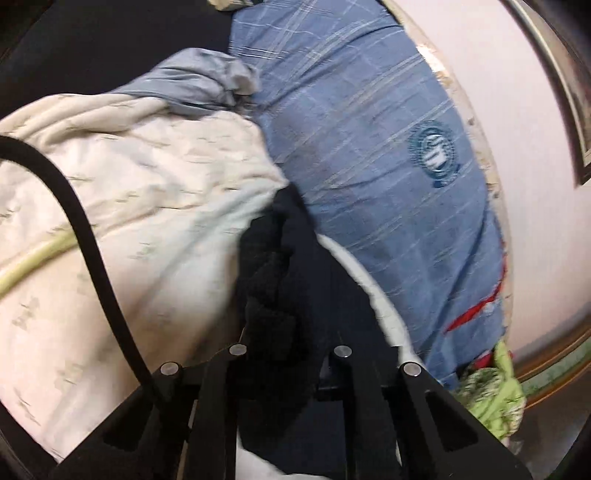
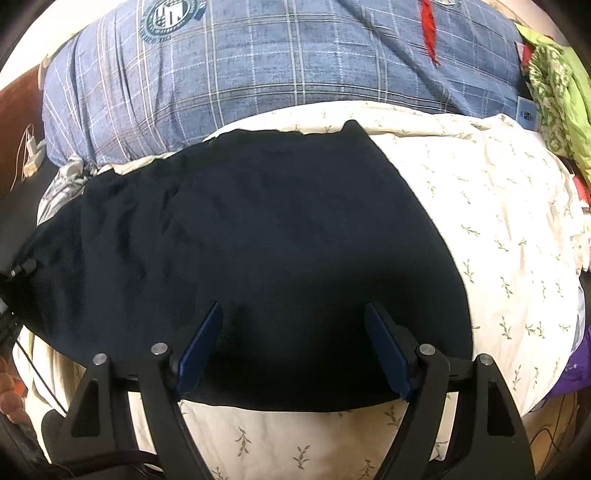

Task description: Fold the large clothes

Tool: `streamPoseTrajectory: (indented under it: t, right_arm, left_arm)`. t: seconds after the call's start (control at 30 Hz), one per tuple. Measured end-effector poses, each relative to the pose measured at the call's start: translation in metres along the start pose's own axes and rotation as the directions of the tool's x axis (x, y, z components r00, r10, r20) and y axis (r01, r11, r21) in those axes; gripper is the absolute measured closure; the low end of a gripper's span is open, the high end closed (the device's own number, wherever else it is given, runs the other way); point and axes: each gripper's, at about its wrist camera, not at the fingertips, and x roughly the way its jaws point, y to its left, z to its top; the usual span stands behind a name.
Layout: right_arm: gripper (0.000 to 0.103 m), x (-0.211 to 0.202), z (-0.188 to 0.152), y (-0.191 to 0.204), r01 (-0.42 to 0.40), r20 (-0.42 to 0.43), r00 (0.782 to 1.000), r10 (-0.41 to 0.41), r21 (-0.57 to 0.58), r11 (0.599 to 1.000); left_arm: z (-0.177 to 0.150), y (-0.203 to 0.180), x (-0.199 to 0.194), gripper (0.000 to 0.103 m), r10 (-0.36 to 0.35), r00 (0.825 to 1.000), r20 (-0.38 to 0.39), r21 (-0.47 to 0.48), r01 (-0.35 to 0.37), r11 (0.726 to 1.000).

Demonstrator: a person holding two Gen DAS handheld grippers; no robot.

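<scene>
Cream leaf-print bedding (image 2: pixel 498 206) under dark garment (image 2: pixel 258 236); left tool (image 1: pixel 284 280) grips it, right tool (image 2: pixel 293 314) gapes.

- Garment (image 2: pixel 258 240): solid dark navy, near black, no pattern; spread ahead of and between the right jaws.
- Sheet (image 2: pixel 498 221): cream white with small olive-green leaf sprigs; beneath the garment, right of the jaws.
- Quilt (image 2: pixel 277 62): denim blue with pale plaid lines and a teal-and-white round emblem (image 2: pixel 170 16); beyond the jaws.
- Gripper pads (image 2: pixel 201 347): dark blue on black arms.
- Cloth (image 2: pixel 565 92): lime green, white floral print; far right.
</scene>
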Motion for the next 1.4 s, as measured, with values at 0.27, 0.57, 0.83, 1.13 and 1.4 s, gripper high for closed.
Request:
streamPoseTrajectory:
  t: [0.27,0.57,0.83,1.13,1.4]
  right_arm:
    - [0.024,-0.020,0.002,-0.042,-0.014,0.031,0.999,0.012,0.094,0.995]
    - [0.024,-0.062,0.002,-0.127,0.058,0.102,0.991,-0.086,0.254,0.966]
    - [0.024,-0.083,0.000,-0.202,0.099,0.123,0.980,-0.156,0.375,0.922]
    - [0.024,-0.054,0.095,-0.158,-0.352,0.142,0.931,0.335,0.114,0.929]
    - [0.053,0.061,0.172,-0.056,-0.552,-0.271,0.820,0.503,-0.145,0.821]
  left_arm:
    - [-0.031,-0.088,0.027,0.091,-0.152,0.985,-0.082,0.047,0.156,0.987]
    - [-0.144,-0.212,0.077,0.091,-0.301,0.884,-0.358,0.253,0.402,0.880]
    - [-0.242,-0.200,0.140,0.091,-0.119,0.823,-0.555,0.342,0.356,0.870]
    - [-0.274,-0.205,0.137,0.069,0.043,0.845,-0.533,0.590,0.334,0.735]
    - [-0.256,-0.199,0.108,0.043,0.039,0.856,-0.515,0.559,0.301,0.773]
